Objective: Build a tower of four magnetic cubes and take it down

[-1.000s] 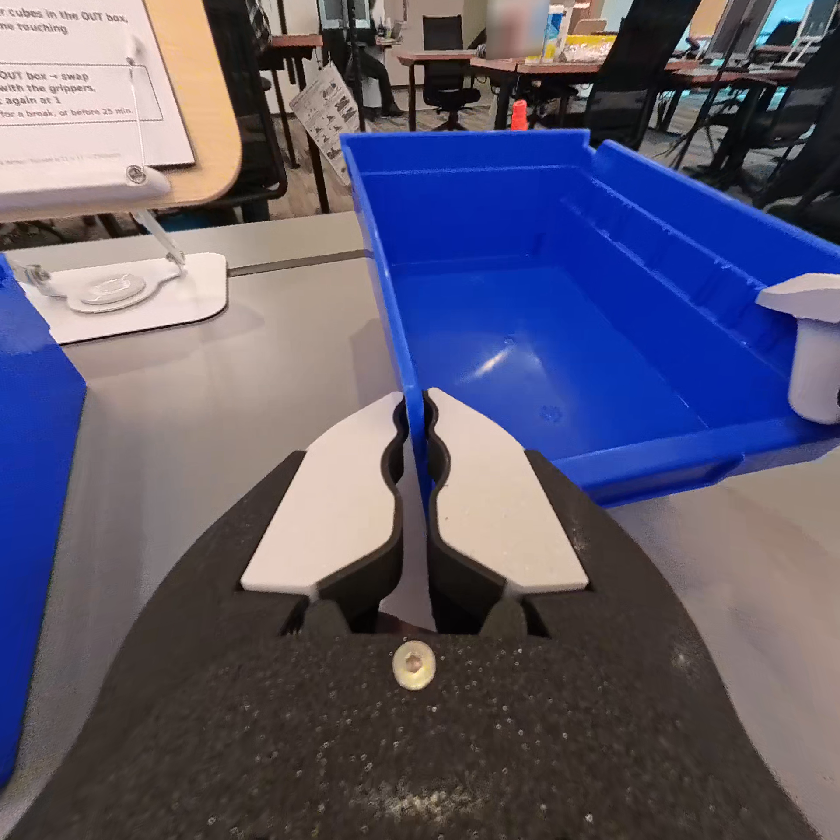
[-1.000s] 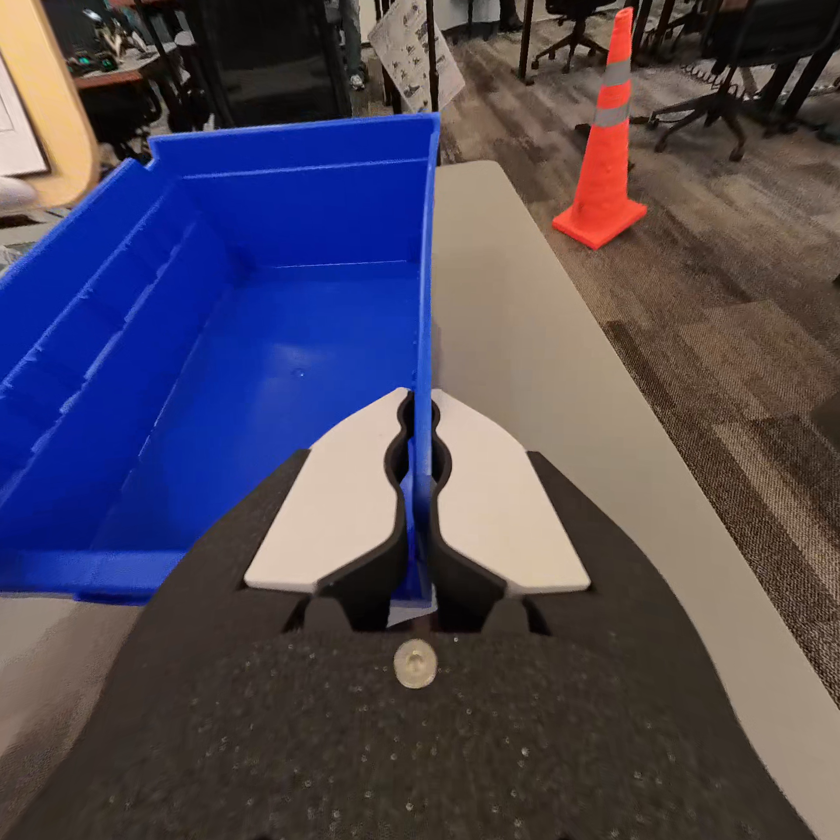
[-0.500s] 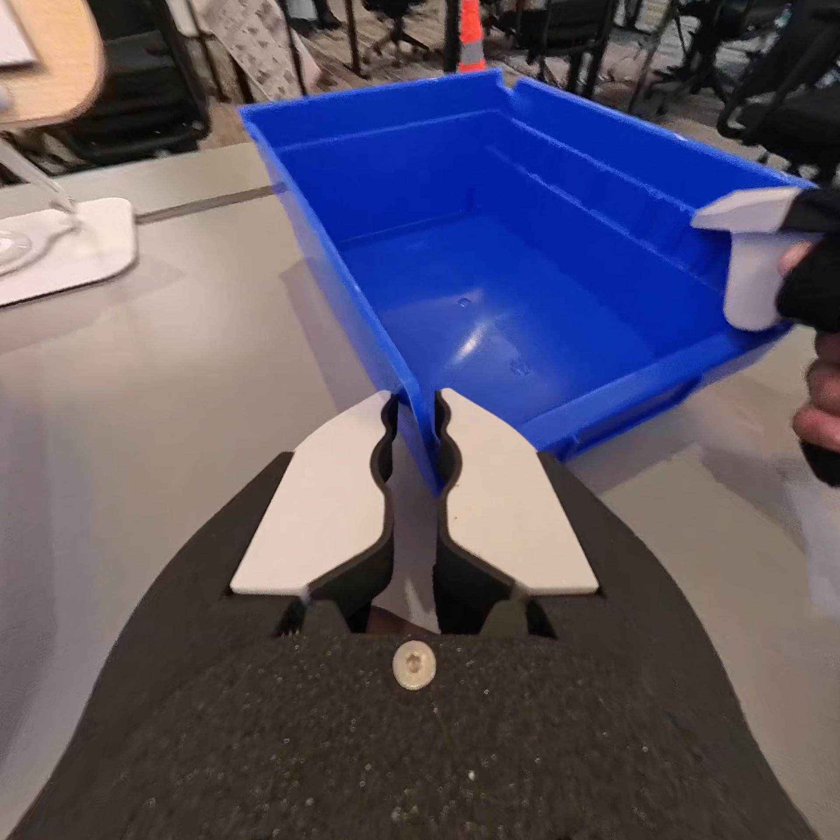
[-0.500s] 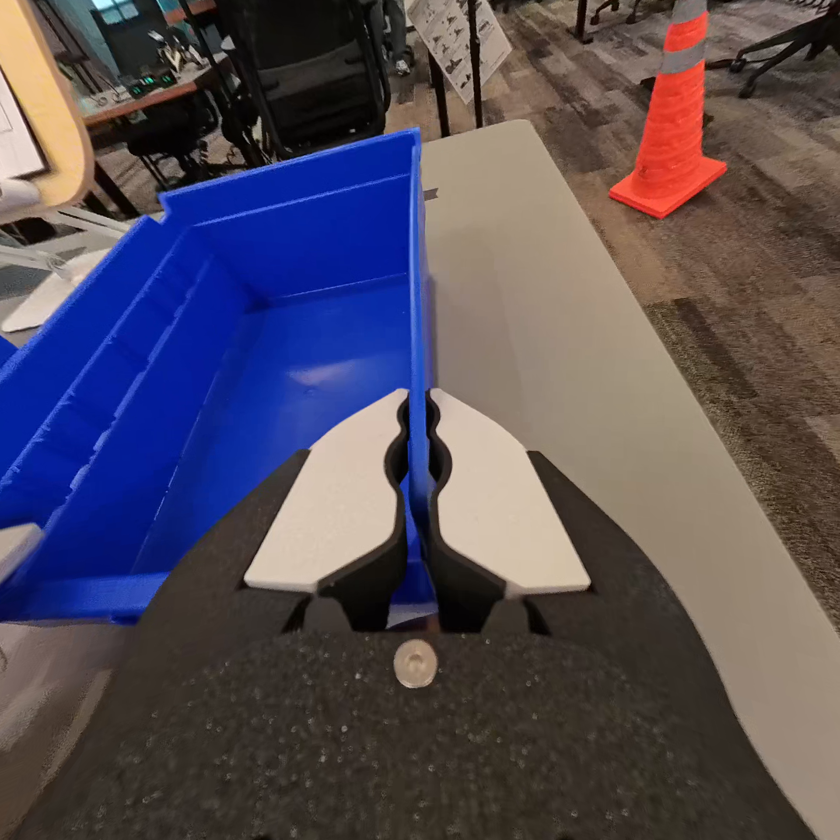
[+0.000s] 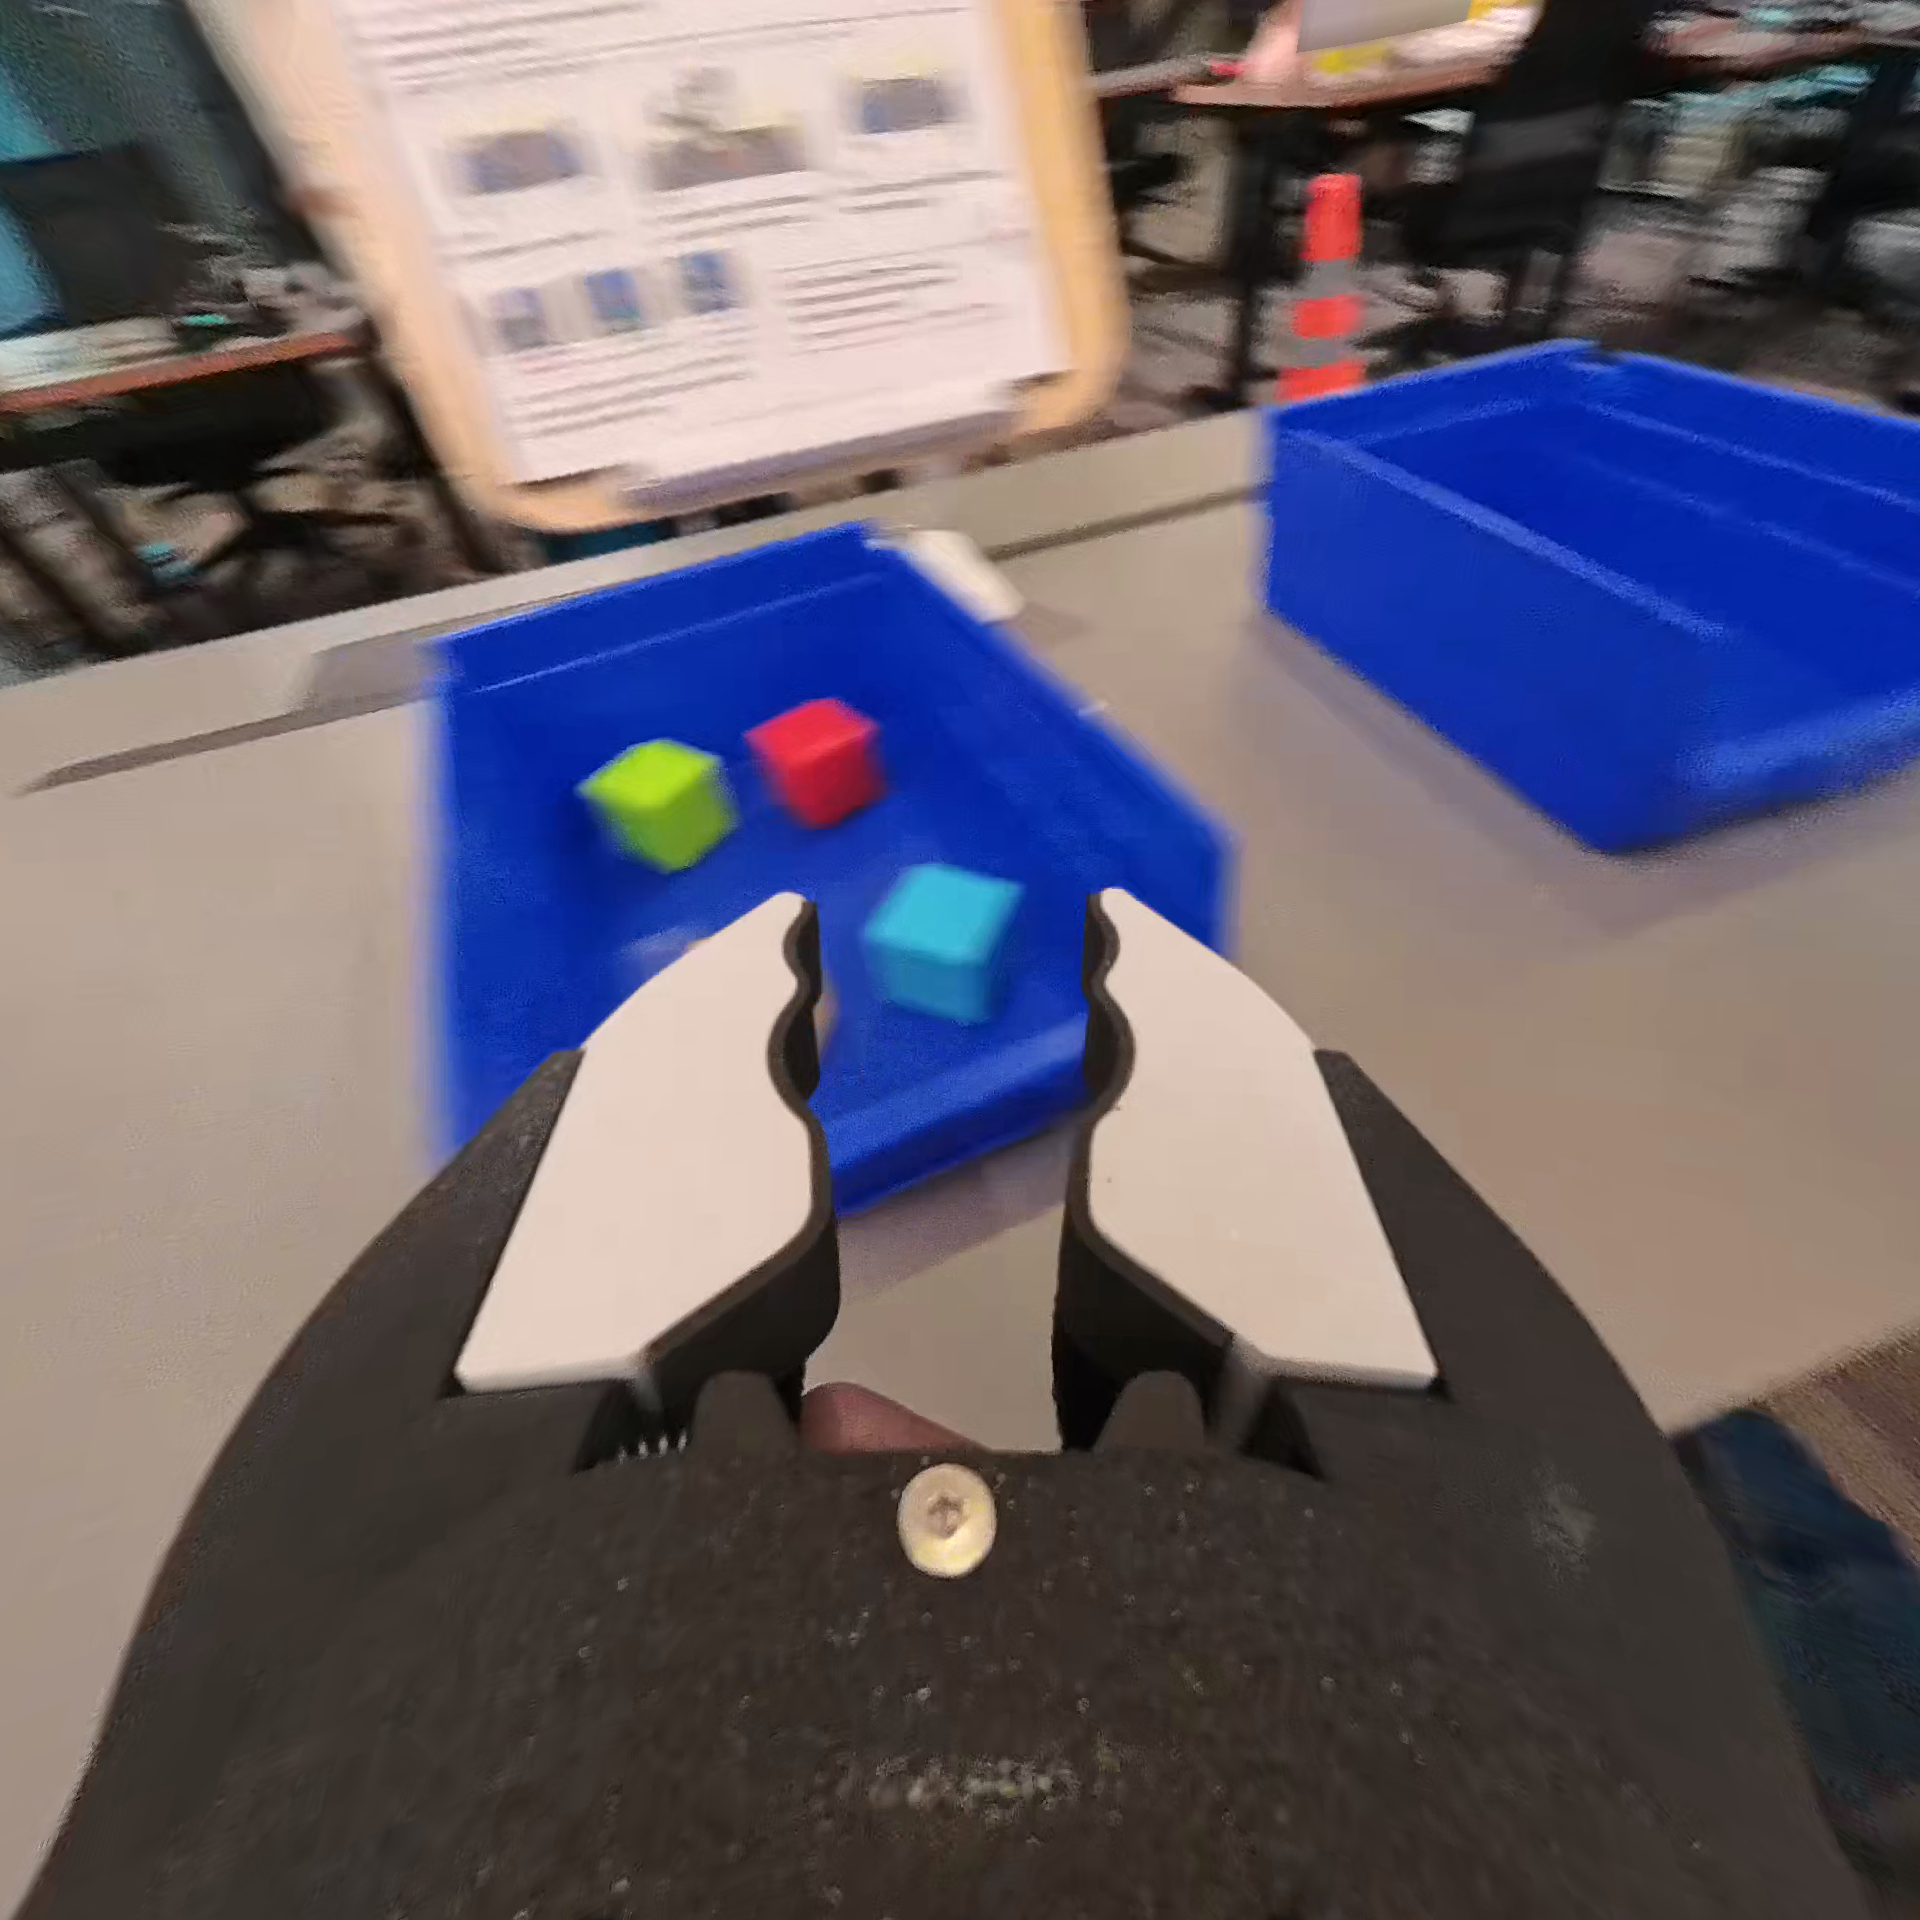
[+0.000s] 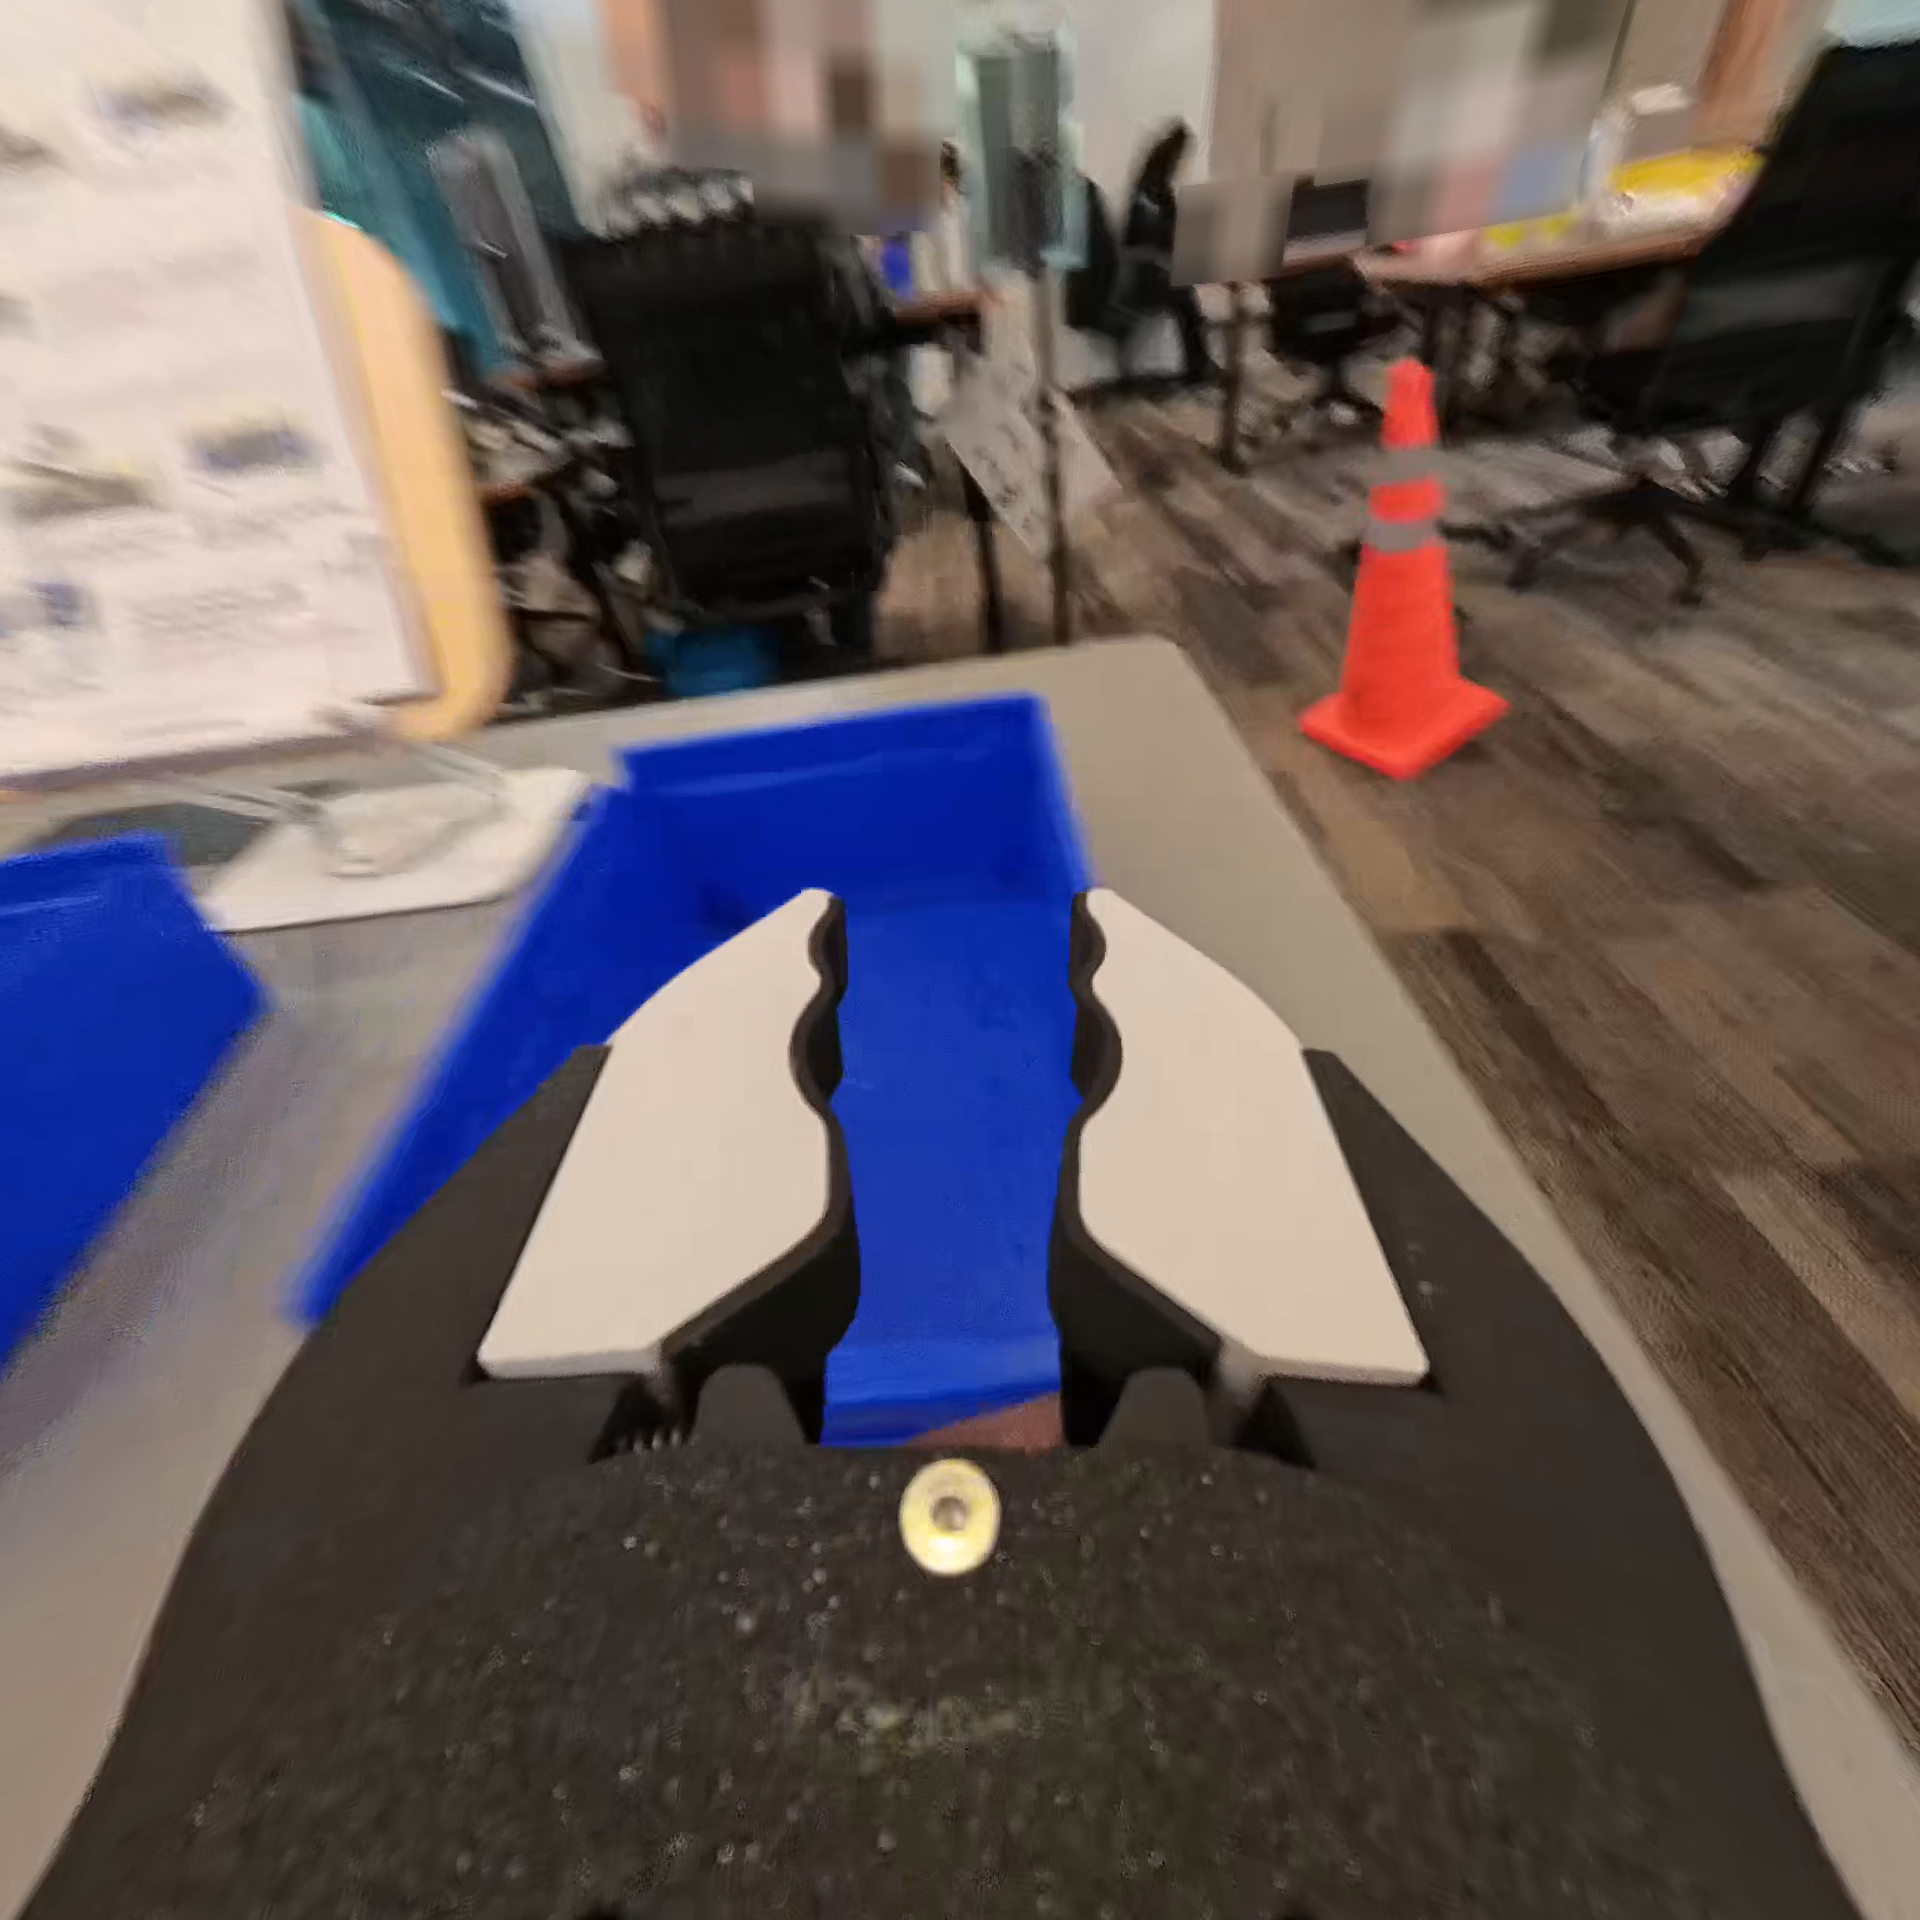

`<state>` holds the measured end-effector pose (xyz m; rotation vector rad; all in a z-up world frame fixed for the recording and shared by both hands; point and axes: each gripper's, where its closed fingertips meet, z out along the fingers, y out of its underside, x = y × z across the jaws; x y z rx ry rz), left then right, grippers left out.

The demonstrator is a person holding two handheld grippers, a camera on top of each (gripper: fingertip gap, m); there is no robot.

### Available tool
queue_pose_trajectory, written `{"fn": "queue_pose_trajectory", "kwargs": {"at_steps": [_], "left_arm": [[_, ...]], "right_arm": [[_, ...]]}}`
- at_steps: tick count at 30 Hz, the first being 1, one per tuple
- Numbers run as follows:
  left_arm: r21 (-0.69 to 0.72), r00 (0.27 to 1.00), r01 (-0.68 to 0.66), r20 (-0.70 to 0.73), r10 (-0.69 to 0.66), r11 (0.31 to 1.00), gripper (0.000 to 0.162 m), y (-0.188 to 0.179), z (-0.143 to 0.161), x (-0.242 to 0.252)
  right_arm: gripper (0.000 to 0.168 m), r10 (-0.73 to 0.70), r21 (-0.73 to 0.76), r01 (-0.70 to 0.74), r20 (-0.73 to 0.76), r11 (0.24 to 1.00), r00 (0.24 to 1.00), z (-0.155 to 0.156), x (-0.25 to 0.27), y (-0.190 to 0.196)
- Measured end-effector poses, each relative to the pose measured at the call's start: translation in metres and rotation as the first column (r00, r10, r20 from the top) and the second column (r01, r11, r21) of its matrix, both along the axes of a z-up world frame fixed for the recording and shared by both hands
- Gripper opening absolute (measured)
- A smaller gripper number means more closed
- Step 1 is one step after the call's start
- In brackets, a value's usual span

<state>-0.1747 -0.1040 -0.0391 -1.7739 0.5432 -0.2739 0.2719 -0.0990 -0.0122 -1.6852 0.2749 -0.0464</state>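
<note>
Both frames motion-blurred. My left tongs point(image 5: 951, 914) are spread apart and empty, above the near wall of a small blue bin point(image 5: 1143, 821) on the grey surface point(image 5: 208, 987). In that bin I see three cubes, apart from one another: green cube point(image 5: 660, 800) and red cube point(image 5: 816, 758) toward the far wall, cyan cube point(image 5: 940, 940) nearer me. A fourth I cannot make out. My right tongs point(image 6: 956, 909) are likewise parted, holding nothing, over a larger blue bin point(image 6: 831, 790) at the surface's right edge.
</note>
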Motion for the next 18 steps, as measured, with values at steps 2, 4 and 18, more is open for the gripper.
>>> {"fn": "queue_pose_trajectory", "kwargs": {"at_steps": [2, 4, 18], "left_arm": [[-0.020, 0.994, -0.105, 0.031, 0.105, 0.994, 0.045, 0.022, -0.006, -0.063], [-0.064, 0.980, -0.185, 0.058, 0.189, 0.981, 0.046, 0.044, -0.022, -0.105], [-0.190, 0.958, -0.254, 0.090, 0.274, 0.948, 0.005, 0.088, -0.082, -0.113]], "right_arm": [[0.043, 0.106, 0.061, -0.107, 0.024, 0.992, 0.994, 0.027, -0.072, 0.010], [0.042, 0.228, 0.119, -0.223, -0.038, 0.968, 0.973, 0.031, -0.164, 0.021], [0.004, 0.219, -0.153, -0.217, -0.003, 0.964, 0.976, -0.102, -0.368, 0.051]]}}
